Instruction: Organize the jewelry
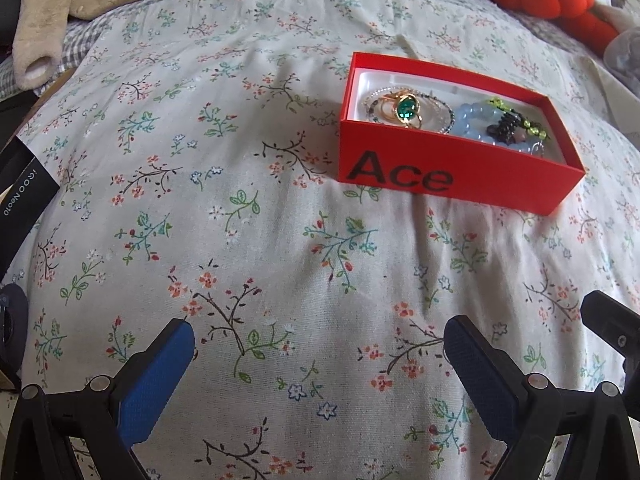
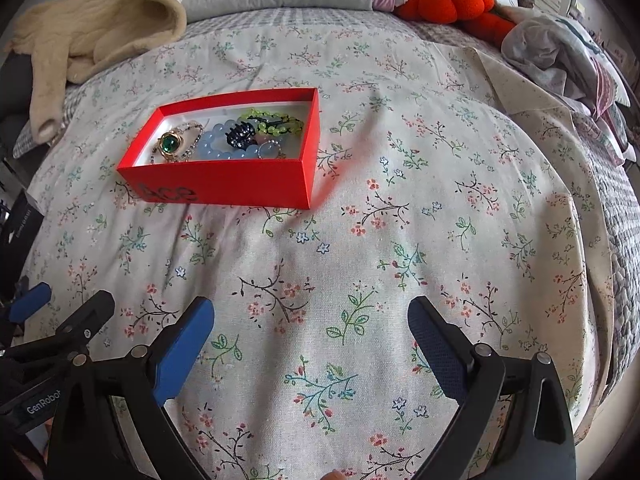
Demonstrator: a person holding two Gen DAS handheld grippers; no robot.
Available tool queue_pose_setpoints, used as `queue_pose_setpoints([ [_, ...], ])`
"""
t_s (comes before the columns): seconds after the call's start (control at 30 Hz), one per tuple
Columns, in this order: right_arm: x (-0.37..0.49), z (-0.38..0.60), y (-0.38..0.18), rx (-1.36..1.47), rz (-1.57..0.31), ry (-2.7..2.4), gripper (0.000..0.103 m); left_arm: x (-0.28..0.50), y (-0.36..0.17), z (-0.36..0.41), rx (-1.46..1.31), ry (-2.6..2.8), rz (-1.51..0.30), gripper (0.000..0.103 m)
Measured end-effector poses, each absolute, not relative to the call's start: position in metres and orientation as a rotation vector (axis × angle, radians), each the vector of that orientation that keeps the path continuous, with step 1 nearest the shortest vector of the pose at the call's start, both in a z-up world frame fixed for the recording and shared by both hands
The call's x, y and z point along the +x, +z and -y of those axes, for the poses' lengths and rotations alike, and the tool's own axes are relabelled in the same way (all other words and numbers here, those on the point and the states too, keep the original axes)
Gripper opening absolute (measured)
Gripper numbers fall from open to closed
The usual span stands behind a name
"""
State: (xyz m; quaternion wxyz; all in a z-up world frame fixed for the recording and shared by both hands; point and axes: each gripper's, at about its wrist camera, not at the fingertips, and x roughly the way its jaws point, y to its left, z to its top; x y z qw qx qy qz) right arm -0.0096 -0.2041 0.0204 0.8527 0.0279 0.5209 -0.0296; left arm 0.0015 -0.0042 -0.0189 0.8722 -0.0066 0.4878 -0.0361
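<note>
Red box (image 1: 452, 176) holding jewelry (image 1: 404, 109), possibly rings, both grippers agape

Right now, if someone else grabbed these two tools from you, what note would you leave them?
Left tool: open, empty, hovering over the floral bedspread.
Right tool: open, empty, hovering beside the left one.
Red box: lidless on the bedspread, ahead of both tools.
Inside it: green-stone ring, blue bead bracelet, green bead bracelet, black clip, silver ring, thin chains.
Done: no loose jewelry visible outside the box.
Left: possibly just tidying the pile; I see no lid.
</note>
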Motion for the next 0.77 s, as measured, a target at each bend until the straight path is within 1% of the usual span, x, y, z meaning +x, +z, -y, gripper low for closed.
queue_pose_setpoints([
  [0.77, -0.004, 0.205, 0.014, 0.068, -1.107, -0.068, 0.099, 0.012, -0.024, 0.006, -0.01, -0.031, -1.041, 0.103],
])
